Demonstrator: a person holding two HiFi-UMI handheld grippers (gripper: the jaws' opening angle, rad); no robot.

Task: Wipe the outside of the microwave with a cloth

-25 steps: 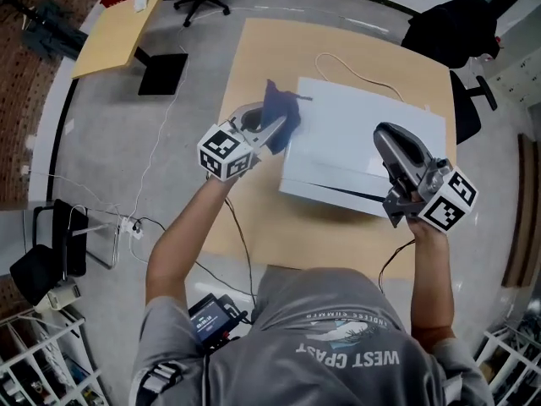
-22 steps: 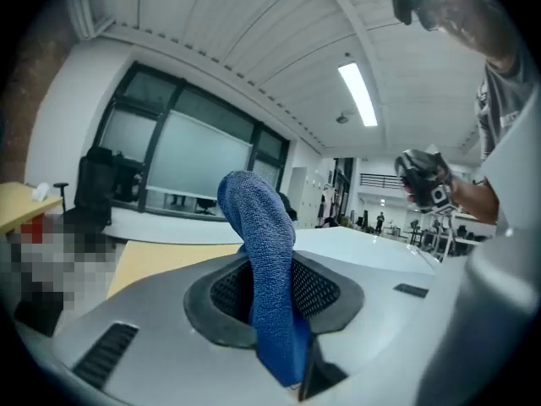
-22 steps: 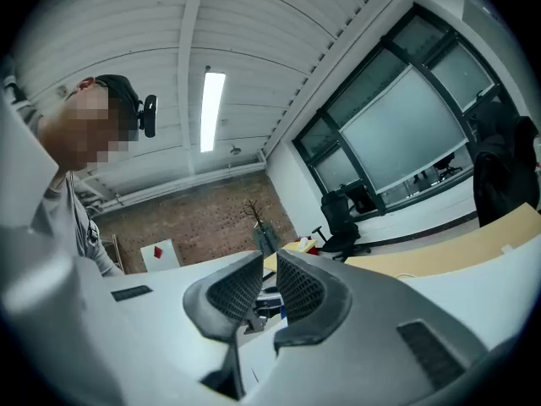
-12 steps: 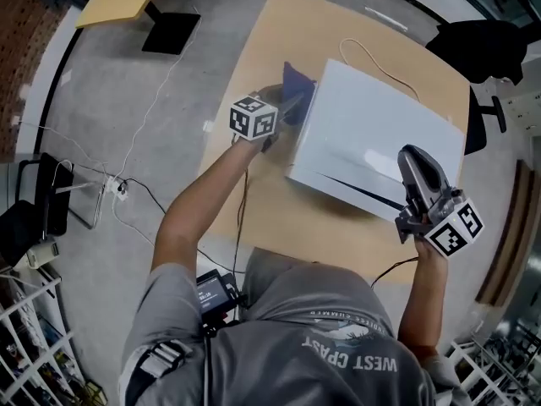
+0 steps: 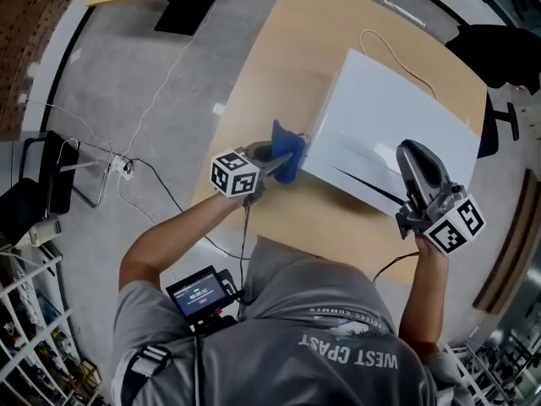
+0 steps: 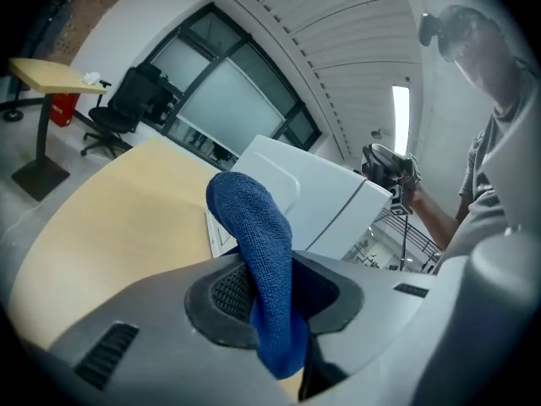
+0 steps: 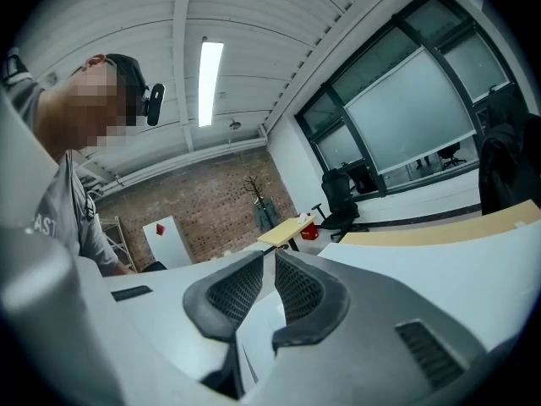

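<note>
left tongs (image 5: 281,157) clamped tight on the blue cloth (image 5: 287,149), which sticks up betw the pads and bulges out front. cloth looks pressed to the left side of the microwave (image 5: 397,108), by its front corner, not far from the bench (image 5: 262,74) left edge. microwave sits twd the bench's right edge. right tongs (image 5: 412,152) pretty much pressed together w/ nothing in them, over the microwave's front right corner.

Light wooden table (image 5: 275,87), white microwave (image 5: 397,117) resting on it, thin cable (image 5: 368,30) behind
</note>
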